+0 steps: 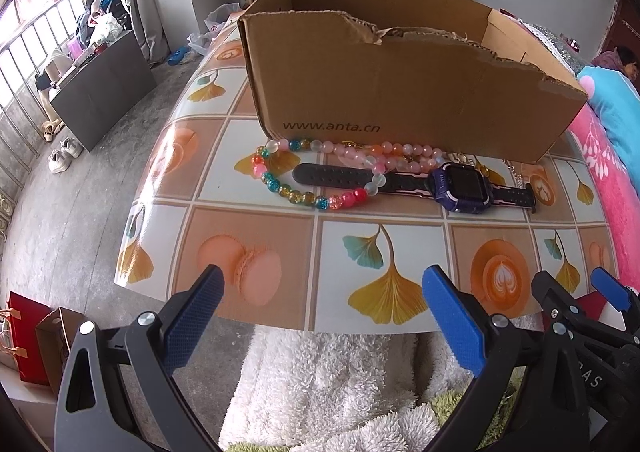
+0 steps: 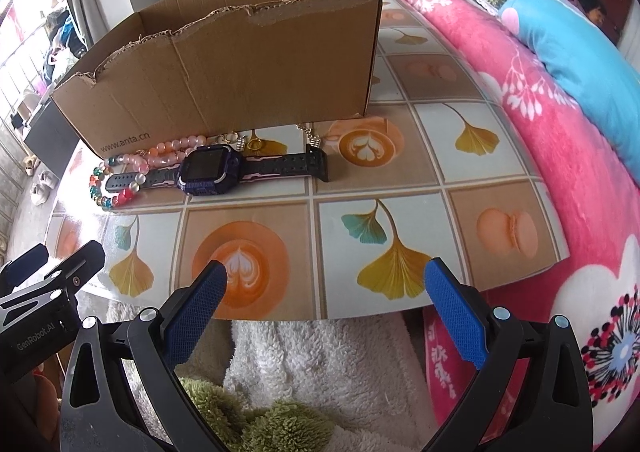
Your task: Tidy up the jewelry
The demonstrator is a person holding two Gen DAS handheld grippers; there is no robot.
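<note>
Tiled tabletop, box interior hidden, small trinkets behind watch unclear, both jaws wide.

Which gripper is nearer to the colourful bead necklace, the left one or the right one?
Left. The left gripper is open almost straight before the bead necklace; the right gripper is open farther right, past the watch.

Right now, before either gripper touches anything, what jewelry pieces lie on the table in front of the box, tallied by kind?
Bead strings: 2, a multicoloured bead string and a pink bead string
Watches: 1, the purple smartwatch
Small metal pieces by the cardboard box: at least 2, a gold trinket and a silver chain; too small to count surely
Total: at least 5
</note>
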